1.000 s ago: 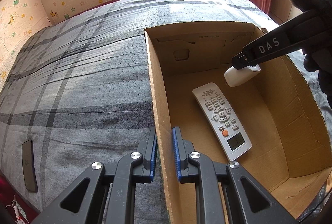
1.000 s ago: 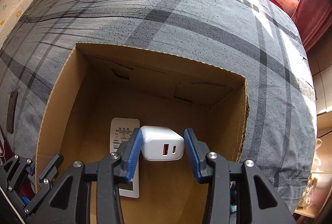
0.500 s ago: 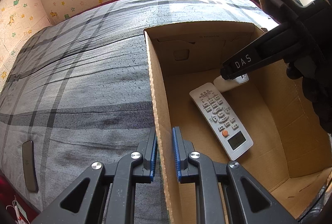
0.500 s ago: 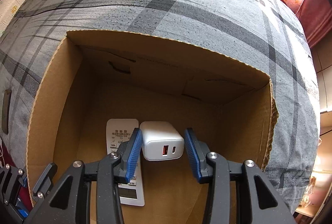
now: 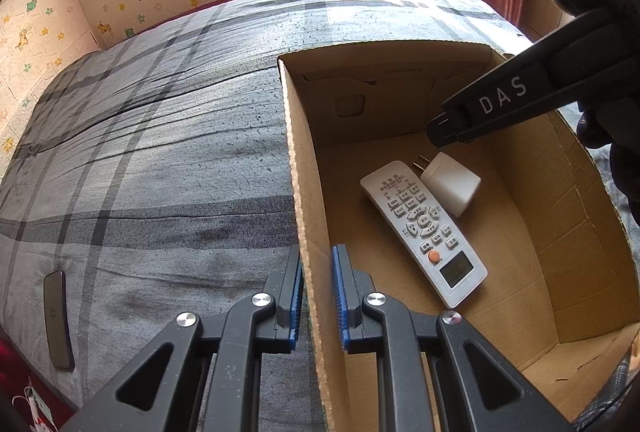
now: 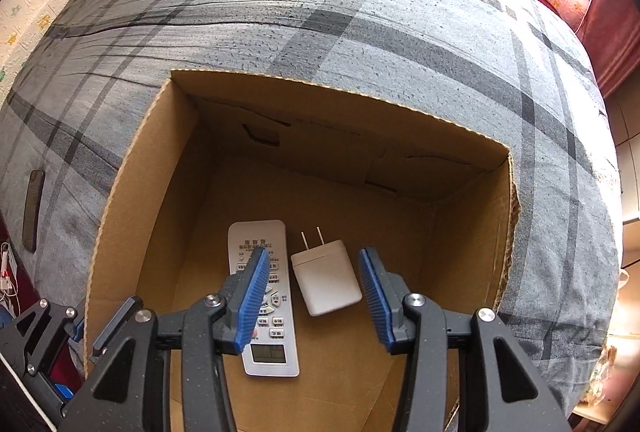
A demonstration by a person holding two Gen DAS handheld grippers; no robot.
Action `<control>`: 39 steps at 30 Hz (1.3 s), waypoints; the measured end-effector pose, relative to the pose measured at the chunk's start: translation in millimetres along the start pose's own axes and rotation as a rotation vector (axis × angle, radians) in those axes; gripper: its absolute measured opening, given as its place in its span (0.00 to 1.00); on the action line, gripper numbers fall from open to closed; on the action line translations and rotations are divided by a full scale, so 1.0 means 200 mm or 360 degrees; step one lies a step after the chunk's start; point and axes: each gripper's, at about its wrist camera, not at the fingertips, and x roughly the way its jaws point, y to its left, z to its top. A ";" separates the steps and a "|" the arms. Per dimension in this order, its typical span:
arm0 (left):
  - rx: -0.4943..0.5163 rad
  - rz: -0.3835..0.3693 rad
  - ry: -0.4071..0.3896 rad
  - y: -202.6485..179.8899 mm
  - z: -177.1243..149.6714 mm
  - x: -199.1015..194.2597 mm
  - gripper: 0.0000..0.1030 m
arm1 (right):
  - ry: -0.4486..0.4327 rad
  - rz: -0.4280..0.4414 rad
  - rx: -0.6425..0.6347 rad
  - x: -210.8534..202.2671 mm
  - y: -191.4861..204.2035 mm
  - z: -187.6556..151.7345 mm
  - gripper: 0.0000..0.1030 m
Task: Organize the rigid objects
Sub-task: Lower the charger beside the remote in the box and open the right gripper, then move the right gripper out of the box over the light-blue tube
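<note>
An open cardboard box (image 5: 520, 232) stands on the bed. My left gripper (image 5: 317, 256) is shut on its near left wall and holds still. On the box floor a white remote (image 5: 424, 228) lies face up, and a white charger (image 5: 454, 188) lies flat just to its right, prongs pointing away. In the right wrist view my right gripper (image 6: 314, 252) hangs above the charger (image 6: 326, 278). Its jaws are opening and the pads stand clear of the charger. One finger hides part of the remote (image 6: 258, 238).
A grey plaid bedspread (image 5: 160, 152) covers the bed around the box. A dark flat phone-like object (image 5: 56, 316) lies near the bed's left edge. Wallpapered walls and a window close off the far side, with a red curtain (image 6: 612, 32) at the right.
My right gripper has let go of the charger, which now lies on the box floor beside the remote. Its jaws have widened and it has lifted a little. The left gripper has not moved.
</note>
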 end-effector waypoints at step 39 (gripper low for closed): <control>0.0019 0.0030 0.0009 -0.02 0.01 0.00 0.15 | -0.0306 -0.0108 0.0307 -0.60 -0.54 -0.34 1.00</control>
